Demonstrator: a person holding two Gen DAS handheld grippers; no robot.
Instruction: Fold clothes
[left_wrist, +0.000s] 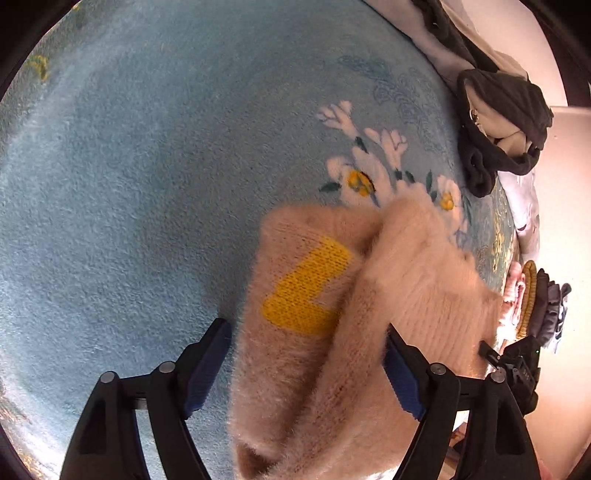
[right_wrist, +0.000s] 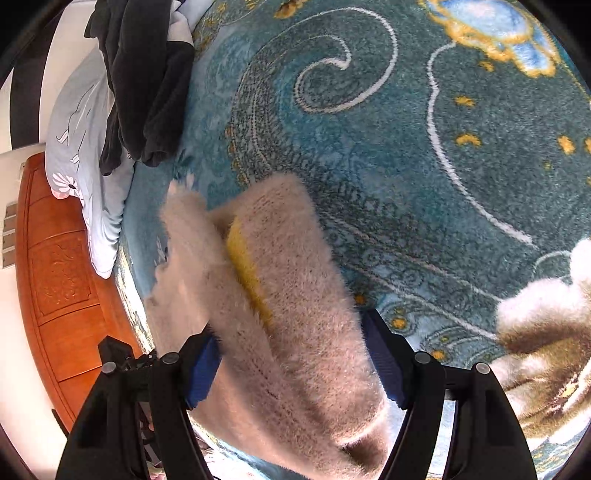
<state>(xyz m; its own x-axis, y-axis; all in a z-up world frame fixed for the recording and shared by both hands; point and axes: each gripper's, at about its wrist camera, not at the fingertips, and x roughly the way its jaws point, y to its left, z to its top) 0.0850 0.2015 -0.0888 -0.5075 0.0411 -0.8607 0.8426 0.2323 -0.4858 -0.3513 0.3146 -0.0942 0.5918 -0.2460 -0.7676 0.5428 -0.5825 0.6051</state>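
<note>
- Fuzzy peach knit, a sweater (left_wrist: 314, 332) with a yellow heart (left_wrist: 306, 288) worked in, lies bunched between the fingers of both claws, over a blue patterned blanket (left_wrist: 129, 184).
- Left claw (left_wrist: 306, 365): jaws spread wide, straddling the knit, not pinching it.
- Right claw (right_wrist: 291, 365): likewise apart around the same folded bulk, probably steadying or setting it down.
- Dark garments (left_wrist: 502, 122) sit well ahead and to its right, likely awaiting folding.

Both grippers point downward, jaws spread wide: the left gripper (left_wrist: 308, 362) and the right gripper (right_wrist: 291, 363).
</note>
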